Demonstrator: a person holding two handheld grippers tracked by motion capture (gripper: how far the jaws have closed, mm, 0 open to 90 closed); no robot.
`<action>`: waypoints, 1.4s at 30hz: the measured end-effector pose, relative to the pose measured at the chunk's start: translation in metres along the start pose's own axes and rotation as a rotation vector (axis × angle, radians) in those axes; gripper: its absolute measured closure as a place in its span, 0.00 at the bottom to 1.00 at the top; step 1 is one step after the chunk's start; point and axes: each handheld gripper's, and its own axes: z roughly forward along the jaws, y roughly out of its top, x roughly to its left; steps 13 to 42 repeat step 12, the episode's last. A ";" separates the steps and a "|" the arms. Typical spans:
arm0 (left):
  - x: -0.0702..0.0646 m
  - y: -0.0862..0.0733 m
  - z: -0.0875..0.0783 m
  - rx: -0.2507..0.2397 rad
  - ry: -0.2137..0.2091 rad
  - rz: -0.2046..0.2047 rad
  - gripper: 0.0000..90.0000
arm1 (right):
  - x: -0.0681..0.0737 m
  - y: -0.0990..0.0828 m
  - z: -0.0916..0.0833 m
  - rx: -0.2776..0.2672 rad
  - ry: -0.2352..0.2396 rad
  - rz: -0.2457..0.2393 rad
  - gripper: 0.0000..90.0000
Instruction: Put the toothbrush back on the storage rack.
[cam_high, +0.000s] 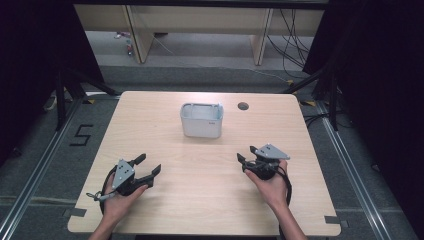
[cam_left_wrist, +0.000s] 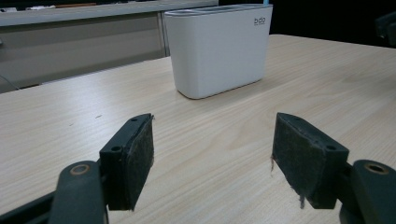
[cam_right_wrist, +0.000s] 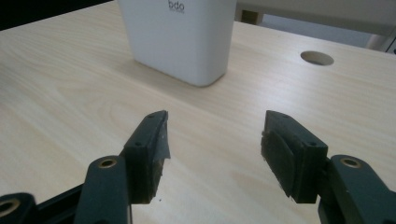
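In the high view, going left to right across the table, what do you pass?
Left gripper → white container → table hole → right gripper.

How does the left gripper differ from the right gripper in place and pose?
The left gripper lies nearer the table's front edge and farther from the white container; the right gripper lies closer to it. The left gripper points up and rightward, the right gripper leftward. Both are open, empty, and held over bare wood.

Table (cam_high: 200, 200) pale wood-grain, matt; bin (cam_left_wrist: 219, 51) smooth white plastic; gripper pads (cam_left_wrist: 140, 158) rough, fuzzy.
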 end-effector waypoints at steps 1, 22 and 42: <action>0.001 0.000 0.000 -0.001 -0.001 0.001 0.32 | 0.000 0.000 0.000 0.000 0.000 0.000 0.46; -0.001 0.001 -0.002 0.023 0.020 -0.004 0.33 | 0.017 -0.031 -0.016 -0.024 0.015 0.043 0.48; -0.001 0.001 -0.002 0.023 0.020 -0.004 0.33 | 0.017 -0.031 -0.016 -0.024 0.015 0.043 0.48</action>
